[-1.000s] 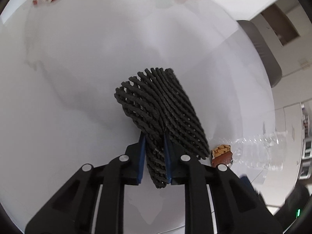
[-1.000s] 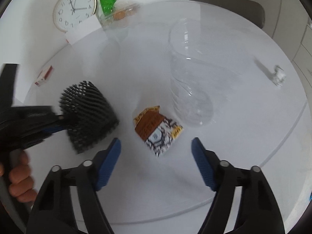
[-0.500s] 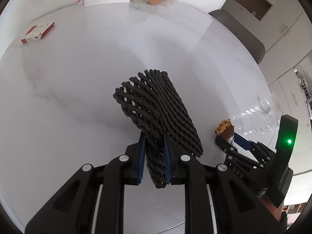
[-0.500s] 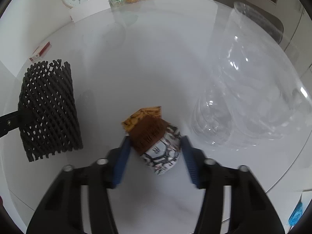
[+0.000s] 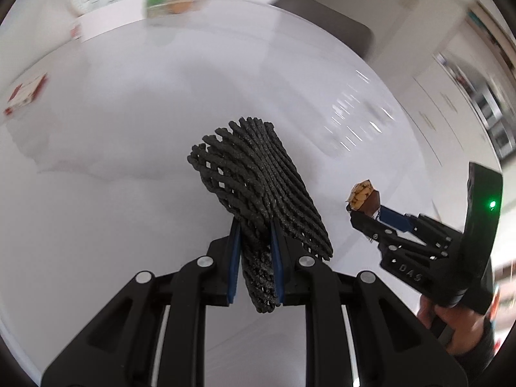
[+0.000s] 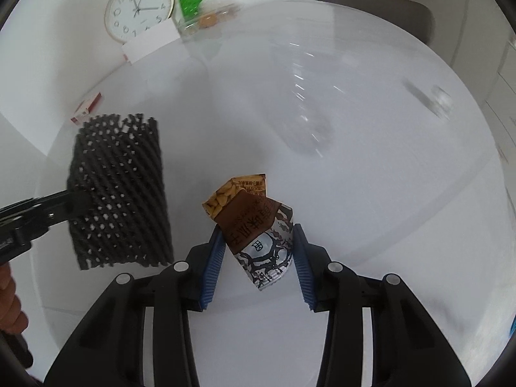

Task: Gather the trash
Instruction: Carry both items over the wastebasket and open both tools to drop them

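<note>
While our left claw (image 5: 254, 258) clamps the black foam net (image 5: 254, 187) above the white tabletop (image 5: 113, 161), our right claw (image 6: 256, 258) grips a crumpled snack wrapper (image 6: 254, 225) between its blue pads, and the wrapper looks lifted off the surface. We see a clear plastic bottle (image 6: 306, 103), blurred, lying beyond the wrapper. At the far edge stand a wall clock (image 6: 138, 8), a white card (image 6: 150, 43) and a green-topped bag (image 6: 193, 6); a small red box (image 6: 87, 108) lies to the left.
</note>
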